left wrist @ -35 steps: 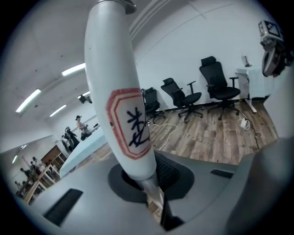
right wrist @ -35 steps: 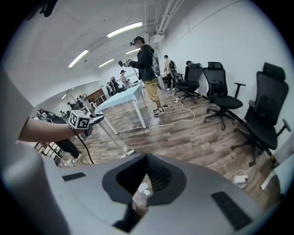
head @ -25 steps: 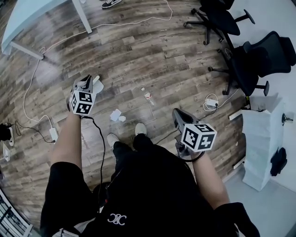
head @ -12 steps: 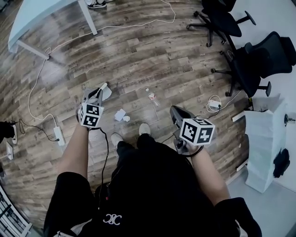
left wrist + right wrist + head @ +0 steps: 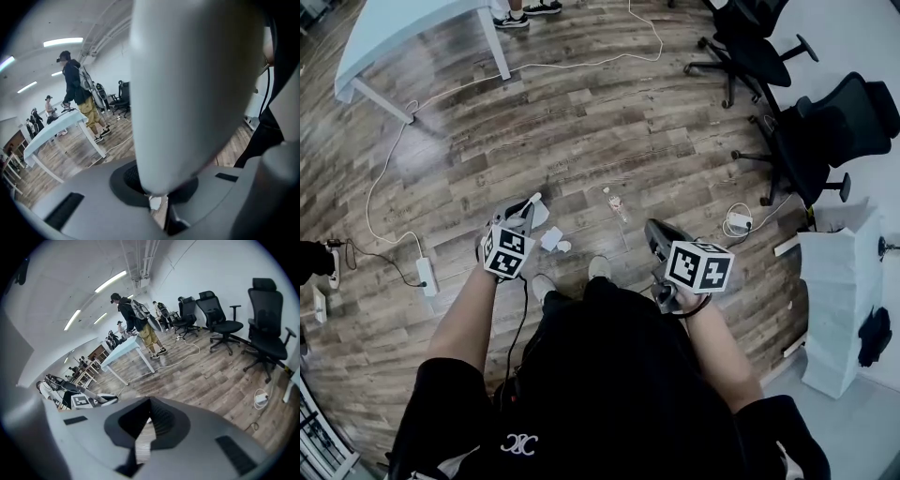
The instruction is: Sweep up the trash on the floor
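Paper scraps [image 5: 551,239] lay unswept near the shoes [image 5: 542,284], left gripper [image 5: 523,217] clamped on a pale handle [image 5: 197,93], right gripper [image 5: 657,234] pressed together empty, so the handle probably needed lowering toward them.

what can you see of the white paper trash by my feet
The paper trash is a white crumpled piece with a smaller white scrap close beside it on its right. Both lie loose on the dark wood floor, just ahead of the person's left shoe. In the head view they sit right of the left gripper, which is shut on a white handle. No print or marking shows on them.
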The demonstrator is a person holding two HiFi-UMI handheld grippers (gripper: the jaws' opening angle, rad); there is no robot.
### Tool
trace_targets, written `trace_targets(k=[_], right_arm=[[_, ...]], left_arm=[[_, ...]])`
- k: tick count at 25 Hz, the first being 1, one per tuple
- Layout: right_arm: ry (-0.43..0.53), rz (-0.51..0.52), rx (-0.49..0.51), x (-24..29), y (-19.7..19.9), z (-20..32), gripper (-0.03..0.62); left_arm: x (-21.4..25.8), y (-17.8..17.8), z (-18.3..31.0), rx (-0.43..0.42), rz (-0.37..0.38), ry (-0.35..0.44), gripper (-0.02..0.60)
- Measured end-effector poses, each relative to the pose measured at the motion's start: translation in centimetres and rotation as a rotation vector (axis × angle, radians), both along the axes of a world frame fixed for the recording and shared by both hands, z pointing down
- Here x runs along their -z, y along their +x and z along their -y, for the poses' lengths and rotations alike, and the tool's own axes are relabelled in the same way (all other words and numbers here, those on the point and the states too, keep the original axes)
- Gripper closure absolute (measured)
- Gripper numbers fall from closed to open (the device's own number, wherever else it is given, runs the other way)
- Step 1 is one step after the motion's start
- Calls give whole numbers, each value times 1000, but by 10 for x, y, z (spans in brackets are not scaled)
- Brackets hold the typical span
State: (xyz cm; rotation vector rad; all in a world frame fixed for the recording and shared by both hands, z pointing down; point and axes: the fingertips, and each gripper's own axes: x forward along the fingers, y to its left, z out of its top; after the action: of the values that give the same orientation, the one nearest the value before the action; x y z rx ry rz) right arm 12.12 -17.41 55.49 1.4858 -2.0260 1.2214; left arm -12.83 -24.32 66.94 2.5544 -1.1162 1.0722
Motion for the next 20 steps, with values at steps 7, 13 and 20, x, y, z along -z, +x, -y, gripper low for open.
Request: trace_targets(k=[7, 13, 20], right_arm=[[27, 12, 9, 9, -16, -3, 582], [32, 25, 23, 8, -26, -9, 582], [45, 56, 22, 8, -28, -2, 582]], left_arm=[[9, 11, -24, -27, -1, 9, 563], [30, 6, -25, -24, 7, 68, 566], [71, 33, -22, -83, -51, 133, 577]])
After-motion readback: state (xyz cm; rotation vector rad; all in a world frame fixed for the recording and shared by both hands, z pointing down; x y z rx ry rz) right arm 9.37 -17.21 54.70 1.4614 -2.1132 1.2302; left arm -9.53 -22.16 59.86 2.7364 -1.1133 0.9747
